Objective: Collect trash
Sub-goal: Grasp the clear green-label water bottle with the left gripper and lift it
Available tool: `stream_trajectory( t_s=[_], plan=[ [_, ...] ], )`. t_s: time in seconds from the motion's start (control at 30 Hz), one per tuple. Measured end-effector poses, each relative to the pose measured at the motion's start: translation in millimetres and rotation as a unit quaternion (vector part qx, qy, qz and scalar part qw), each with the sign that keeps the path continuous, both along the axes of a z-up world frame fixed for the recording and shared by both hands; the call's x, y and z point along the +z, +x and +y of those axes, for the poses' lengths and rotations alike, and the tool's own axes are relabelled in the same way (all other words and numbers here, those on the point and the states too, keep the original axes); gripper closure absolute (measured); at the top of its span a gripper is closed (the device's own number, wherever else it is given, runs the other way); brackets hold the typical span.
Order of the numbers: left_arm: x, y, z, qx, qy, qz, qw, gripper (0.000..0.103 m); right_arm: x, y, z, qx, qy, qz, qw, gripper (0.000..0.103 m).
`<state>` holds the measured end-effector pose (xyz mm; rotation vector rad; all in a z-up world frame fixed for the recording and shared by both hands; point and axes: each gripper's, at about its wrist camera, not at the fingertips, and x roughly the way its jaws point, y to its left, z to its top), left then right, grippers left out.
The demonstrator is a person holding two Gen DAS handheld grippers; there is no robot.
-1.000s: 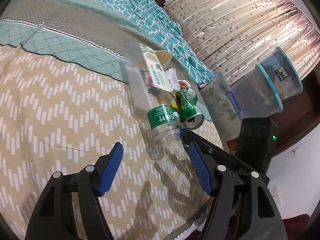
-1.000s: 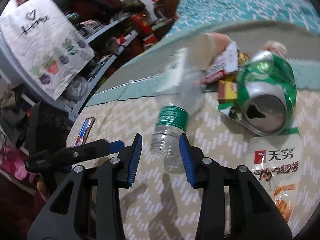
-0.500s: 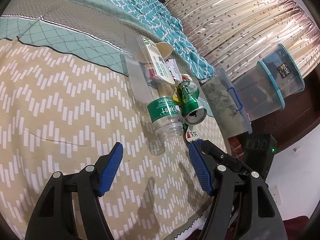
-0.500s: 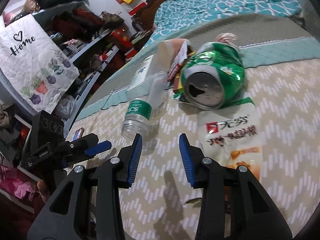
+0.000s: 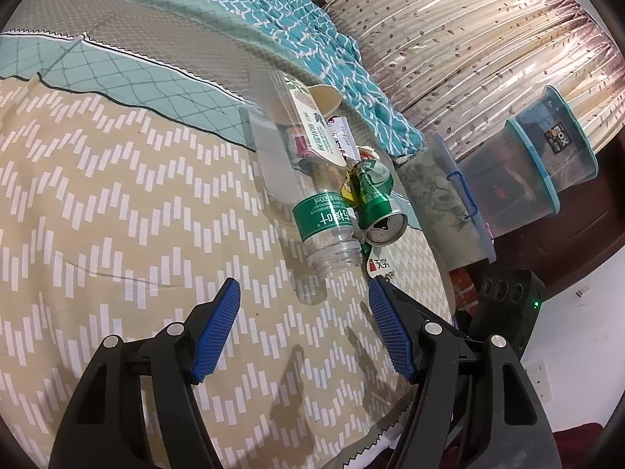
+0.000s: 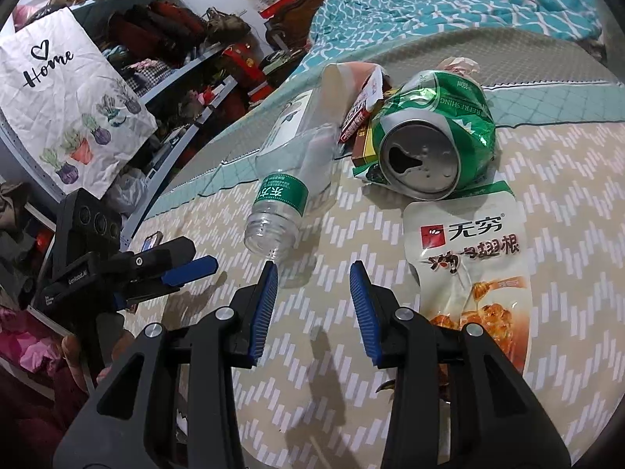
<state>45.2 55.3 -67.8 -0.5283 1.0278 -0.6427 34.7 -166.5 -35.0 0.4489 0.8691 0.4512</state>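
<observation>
Trash lies in a heap on the patterned bedspread [image 5: 97, 195]. A clear plastic bottle [image 5: 308, 195] [image 6: 291, 172] with a green label lies uncapped, its mouth toward me. Beside it lies a dented green can [image 5: 377, 211] [image 6: 433, 140], with a white snack pouch [image 6: 472, 258] [image 5: 381, 267] in front of the can. A paper cup [image 5: 324, 97] and small wrappers [image 6: 361, 111] sit behind. My left gripper [image 5: 304, 293] is open just short of the bottle's mouth, nothing between its fingers. My right gripper [image 6: 313, 269] is open and empty too, between the bottle's mouth and the pouch.
Stacked clear storage bins [image 5: 539, 172] with blue lids stand beside the bed at the right, before a curtain [image 5: 468, 39]. A crumpled teal blanket [image 6: 429, 4] lies at the bed's far end. Cluttered shelves [image 6: 164, 58] and a "Home" bag [image 6: 66, 97] stand left. A phone [image 6: 150, 240] lies near the bed's edge.
The right gripper's view has swung to the right, from the bottle toward the can and pouch, and drawn back a little. The left gripper has hardly moved. Both stay open.
</observation>
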Motion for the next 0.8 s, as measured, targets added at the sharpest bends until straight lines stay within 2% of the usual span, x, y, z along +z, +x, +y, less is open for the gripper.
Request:
stream_trajectory(
  t_s=[0.53, 0.7, 0.8],
  plan=[
    [-2, -1, 2, -0.001, 0.001, 0.001, 1.0, 0.038, -9, 4, 7, 0.0, -0.041, 0.016, 0.999, 0.062],
    [-3, -2, 2, -0.001, 0.003, 0.001, 1.0, 0.038, -10, 3, -9, -0.035, -0.062, 0.012, 0.997, 0.062],
    [-3, -3, 2, 0.0, 0.003, 0.001, 1.0, 0.037, -9, 2, -27, -0.061, -0.045, 0.014, 0.997, 0.062]
  ],
)
